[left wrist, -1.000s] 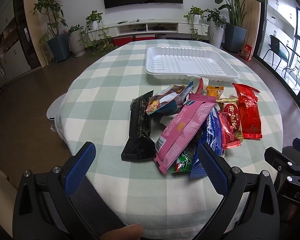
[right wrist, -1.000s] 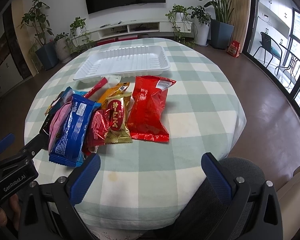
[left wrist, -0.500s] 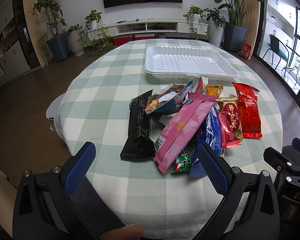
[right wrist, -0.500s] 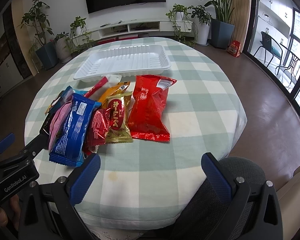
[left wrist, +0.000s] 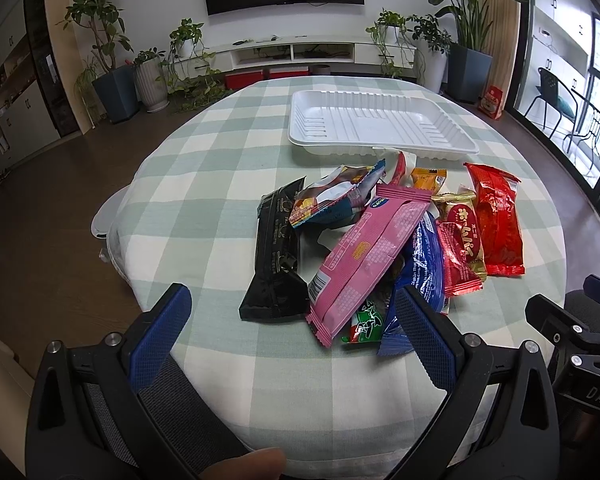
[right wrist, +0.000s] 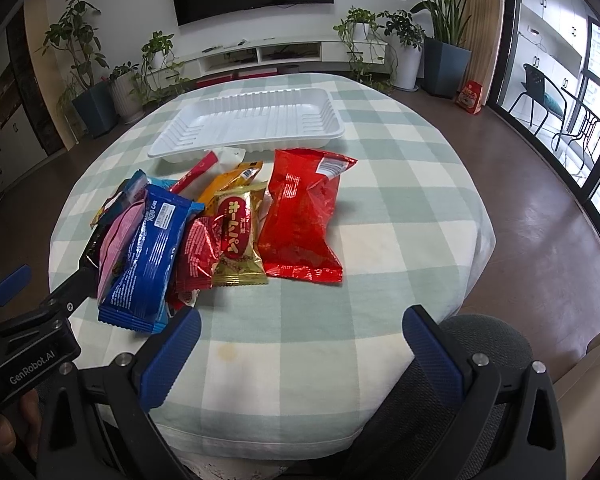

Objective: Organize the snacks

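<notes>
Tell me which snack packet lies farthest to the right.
The big red packet. It lies flat on the cloth at the right end of the pile, beside the gold one.

Glossy foil snack packets (right wrist: 300,216), ribbed white plastic tray (left wrist: 380,148), matt checked tablecloth (left wrist: 204,184).

Green packet (left wrist: 363,321) mostly buried under pink packet (left wrist: 370,248); white wrapper (right wrist: 231,155) partly beneath tray (right wrist: 256,145); pack print unreadable.
</notes>
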Available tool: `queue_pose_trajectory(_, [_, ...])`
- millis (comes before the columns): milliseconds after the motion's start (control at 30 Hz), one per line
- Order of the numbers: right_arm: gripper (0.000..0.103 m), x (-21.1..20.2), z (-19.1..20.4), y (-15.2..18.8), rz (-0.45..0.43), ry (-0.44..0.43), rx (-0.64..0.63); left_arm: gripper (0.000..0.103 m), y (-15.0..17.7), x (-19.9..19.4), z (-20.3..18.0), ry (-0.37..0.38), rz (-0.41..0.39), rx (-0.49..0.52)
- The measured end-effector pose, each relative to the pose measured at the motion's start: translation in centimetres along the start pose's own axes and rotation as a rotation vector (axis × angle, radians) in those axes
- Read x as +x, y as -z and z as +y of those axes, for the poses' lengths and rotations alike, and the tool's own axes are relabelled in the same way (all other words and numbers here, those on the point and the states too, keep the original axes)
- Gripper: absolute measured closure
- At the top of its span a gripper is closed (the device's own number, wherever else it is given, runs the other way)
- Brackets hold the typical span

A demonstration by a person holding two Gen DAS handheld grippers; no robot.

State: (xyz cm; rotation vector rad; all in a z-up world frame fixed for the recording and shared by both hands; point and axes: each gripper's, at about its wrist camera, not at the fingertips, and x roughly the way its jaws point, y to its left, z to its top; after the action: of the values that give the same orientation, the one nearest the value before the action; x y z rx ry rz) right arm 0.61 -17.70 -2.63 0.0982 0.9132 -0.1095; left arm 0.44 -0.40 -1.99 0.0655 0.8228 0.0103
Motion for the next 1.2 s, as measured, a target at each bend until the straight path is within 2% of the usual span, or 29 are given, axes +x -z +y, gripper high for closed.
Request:
queue_pose_trajectory(567, [0.0,0.4,0.1,0.0,0.017,-0.007,-0.008,0.0,0.1,0.2,-0.1,0.005,0.004,0.002])
queue_pose_trajectory(700, [0.0,0.5,0.1,-0.1,0.027,0.0,-0.01,0.0,0.4,0.4,-0.2,0.003,-0.002,0.034])
queue_pose_trajectory(767, [0.0,0.5,0.0,-0.1,0.024,-0.004,-0.012,0.0,0.6,0.5,0.1,0.038,0.002,0.047])
queue_pose_trajectory(900, [0.0,0.5,-0.6,-0.3,0.015,-0.028,-0.007,0.0,0.9,0.3,0.8,0.061,-0.012,0.101])
queue_pose_trajectory(1000, [0.0,0.6,-1.1,-0.4,0.011,-0.065,0.003,0.0,1.7,0.1,0.8,-0.002,-0.038,0.202])
queue_pose_trajectory(1033, [0.0,0.7,-1.3,-0.5,0.015,-0.076,0.005,0.0,2.1,0.4,0.7,-0.012,-0.012,0.237])
queue_pose_trajectory(1100, [0.002,1.0,-1.5,-0.6,0.03,-0.108,0.008,0.0,2.6,0.8,1.4,0.008,0.048,0.236])
queue_pose_trajectory(1200, [0.012,1.7,-2.0,-0.6,0.071,-0.187,0.031,0.0,3.0,0.4,2.9,0.005,0.027,0.194])
